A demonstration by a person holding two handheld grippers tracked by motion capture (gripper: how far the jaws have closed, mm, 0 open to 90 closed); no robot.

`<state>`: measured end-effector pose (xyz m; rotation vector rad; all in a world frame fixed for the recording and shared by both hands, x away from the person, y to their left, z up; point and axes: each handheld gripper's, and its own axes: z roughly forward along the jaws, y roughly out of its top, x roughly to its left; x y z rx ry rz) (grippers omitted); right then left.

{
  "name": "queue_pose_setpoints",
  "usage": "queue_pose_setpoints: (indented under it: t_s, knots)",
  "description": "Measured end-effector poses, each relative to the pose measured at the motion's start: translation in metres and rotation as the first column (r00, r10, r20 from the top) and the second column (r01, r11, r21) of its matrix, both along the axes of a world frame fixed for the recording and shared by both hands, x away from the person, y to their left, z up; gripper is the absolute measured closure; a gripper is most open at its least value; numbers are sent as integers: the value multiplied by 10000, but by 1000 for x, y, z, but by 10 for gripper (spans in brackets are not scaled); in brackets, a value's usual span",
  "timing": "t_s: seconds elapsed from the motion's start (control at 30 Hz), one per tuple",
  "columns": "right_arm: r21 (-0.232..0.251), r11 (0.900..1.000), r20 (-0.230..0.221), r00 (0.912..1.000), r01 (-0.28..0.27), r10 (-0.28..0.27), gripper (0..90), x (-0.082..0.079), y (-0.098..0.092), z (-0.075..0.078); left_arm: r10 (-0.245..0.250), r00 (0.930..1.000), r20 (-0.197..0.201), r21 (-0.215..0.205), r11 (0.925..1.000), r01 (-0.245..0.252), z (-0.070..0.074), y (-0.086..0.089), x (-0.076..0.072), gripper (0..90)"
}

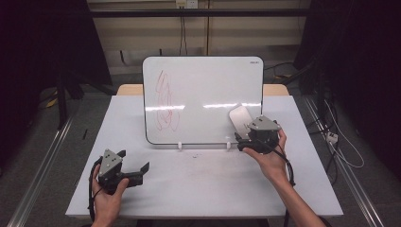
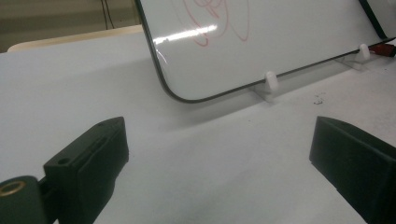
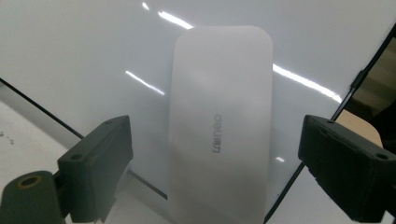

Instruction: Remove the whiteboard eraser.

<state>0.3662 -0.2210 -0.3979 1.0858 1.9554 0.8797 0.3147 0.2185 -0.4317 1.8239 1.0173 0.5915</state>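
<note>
Right tool (image 3: 212, 154) at the white rounded-rectangular plastic eraser (image 3: 219, 126).
Jaws wide, flanking the eraser, no contact visible; its long axis runs up the white glossy whiteboard (image 1: 203, 90), slightly tilted.

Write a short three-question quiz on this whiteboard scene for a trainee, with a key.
1. True or false: the red scribble is on the right half of the whiteboard.
2. Which thing lies between the jaws of the right gripper? A) a red marker B) the white eraser C) a cloth
3. What stands between the jaws of the left gripper?

Key:
1. False: it is on the left half, as the high view shows.
2. B; the pads stand apart from its sides.
3. Nothing; they are wide open over the bare white table.
</note>
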Motion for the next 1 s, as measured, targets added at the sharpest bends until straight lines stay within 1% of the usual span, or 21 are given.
queue_pose_setpoints:
  t_s: [0.1,0.2,0.23,0.27,0.33,0.43,0.47,0.67,0.77,0.83,0.87,0.9,1.0]
  knots:
    - [-284,9995,47,9999,104,-103,127,4,2,-3,11,10000,-24,7,10000,-11,0,0,0,45]
    - [-395,9992,-142,9999,79,-84,153,10,5,-7,-5,10000,-2,22,10000,5,1,0,1,45]
    - [-395,9992,-142,9999,79,-84,153,10,5,-7,1,10000,39,-47,10000,-1,2,0,0,45]
    - [-644,9979,-232,9997,72,-87,185,13,9,-9,10,10000,82,-63,10000,-10,2,0,0,45]
    - [-705,9975,-231,9997,97,-114,205,15,11,-8,-3,9999,120,-64,10000,4,3,0,0,45]
    - [-824,9964,-242,9995,196,-217,222,17,13,-7,-12,10000,34,-50,10000,12,1,1,0,45]
    - [-940,9950,-216,9991,342,-363,247,19,14,-7,-18,10000,-13,10,10000,18,0,2,0,45]
    - [-941,9942,-250,9982,525,-550,247,23,14,-12,24,10000,12,-75,10000,-24,0,2,1,45]
    - [-932,9940,-280,9978,575,-604,265,26,14,-14,-2,10000,-39,29,10000,2,0,1,1,45]
    - [-930,9939,-383,9973,588,-625,289,27,14,-16,3,10000,-54,13,10000,-3,0,1,1,45]
    - [-970,9934,-391,9971,617,-657,292,27,14,-17,0,10000,-55,12,10000,0,0,0,1,45]
    - [-897,9939,-386,9969,646,-682,294,28,14,-17,0,10000,-55,12,10000,0,0,0,1,45]
    - [-874,9940,-390,9968,655,-691,298,28,14,-17,-9,10000,-59,31,10000,9,0,1,1,45]
